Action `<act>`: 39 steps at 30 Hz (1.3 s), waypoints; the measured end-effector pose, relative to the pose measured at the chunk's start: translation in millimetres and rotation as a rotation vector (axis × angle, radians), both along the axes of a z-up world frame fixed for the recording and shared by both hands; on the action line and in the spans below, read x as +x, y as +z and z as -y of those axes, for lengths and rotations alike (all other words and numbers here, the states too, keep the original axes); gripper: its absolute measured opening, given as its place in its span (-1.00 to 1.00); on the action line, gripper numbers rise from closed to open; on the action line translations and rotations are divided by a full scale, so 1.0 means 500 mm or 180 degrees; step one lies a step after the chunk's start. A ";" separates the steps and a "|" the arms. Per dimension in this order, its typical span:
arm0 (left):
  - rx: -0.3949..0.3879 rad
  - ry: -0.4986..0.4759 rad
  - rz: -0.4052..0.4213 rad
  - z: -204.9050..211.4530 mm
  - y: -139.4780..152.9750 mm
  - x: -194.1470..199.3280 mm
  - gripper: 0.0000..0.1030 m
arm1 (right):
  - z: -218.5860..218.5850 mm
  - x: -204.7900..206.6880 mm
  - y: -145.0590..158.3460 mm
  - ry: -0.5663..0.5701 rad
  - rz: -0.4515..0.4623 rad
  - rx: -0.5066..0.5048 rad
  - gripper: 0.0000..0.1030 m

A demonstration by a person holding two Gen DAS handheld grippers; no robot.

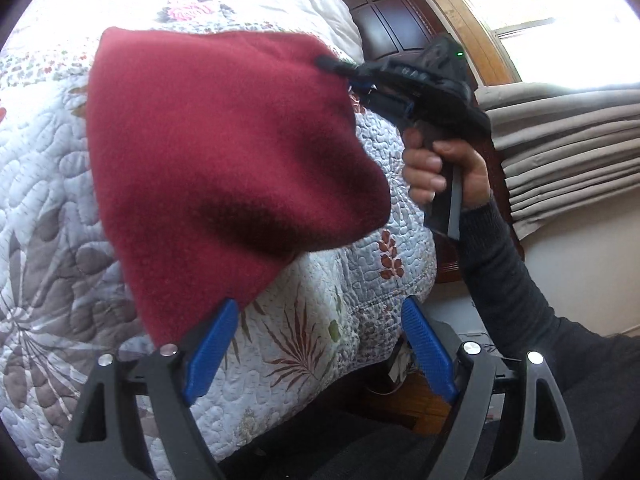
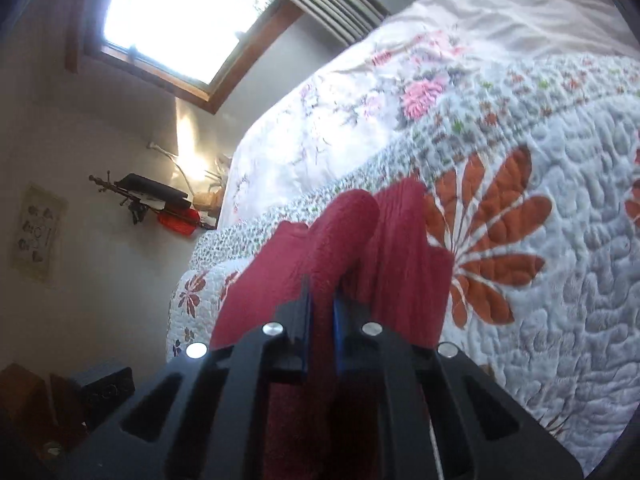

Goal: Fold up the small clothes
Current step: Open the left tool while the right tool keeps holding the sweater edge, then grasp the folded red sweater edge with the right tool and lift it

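A dark red knitted garment (image 1: 224, 168) hangs in the air above the quilted bed. In the left wrist view the right gripper (image 1: 332, 65), held by a hand (image 1: 444, 168), is shut on the garment's upper right corner. My left gripper (image 1: 320, 308) stands open below the cloth; the garment's lower tip hangs just left of its left blue pad (image 1: 212, 352), outside the gap. In the right wrist view the right gripper (image 2: 322, 300) pinches bunched red fabric (image 2: 360, 248) between its blue pads.
The floral quilt (image 1: 52, 184) covers the bed (image 2: 540, 240), whose edge drops off at lower right in the left wrist view. A dark wooden headboard (image 1: 384, 12), grey curtains (image 1: 560, 148) and a window (image 2: 176, 20) stand behind. A dark sleeve (image 1: 516, 292) reaches in from the right.
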State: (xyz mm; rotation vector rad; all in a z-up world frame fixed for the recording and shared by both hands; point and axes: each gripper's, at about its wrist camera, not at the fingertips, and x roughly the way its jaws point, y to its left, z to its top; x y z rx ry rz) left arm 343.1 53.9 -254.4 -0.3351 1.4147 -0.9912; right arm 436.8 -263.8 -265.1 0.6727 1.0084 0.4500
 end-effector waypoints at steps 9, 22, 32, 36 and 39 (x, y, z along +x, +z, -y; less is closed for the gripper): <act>-0.0281 -0.0013 0.0079 -0.013 0.054 0.008 0.62 | 0.068 -0.023 -0.120 -0.0356 -0.0409 0.0125 -0.51; -0.0588 0.0213 -0.0051 0.003 0.044 0.126 0.63 | 0.024 -0.249 -0.128 0.0188 -0.0710 0.0233 -0.91; -0.0410 0.0158 -0.0117 0.022 0.021 0.100 0.64 | 0.043 -0.302 -0.056 0.0035 -0.0370 0.0096 -0.68; -0.0324 0.0228 -0.0174 0.026 -0.001 0.105 0.64 | 0.029 -0.277 0.038 -0.0007 0.0149 -0.0077 -0.38; -0.0261 0.0204 -0.0192 0.039 -0.011 0.101 0.65 | -0.015 -0.217 0.029 0.0384 0.0184 0.0178 -0.12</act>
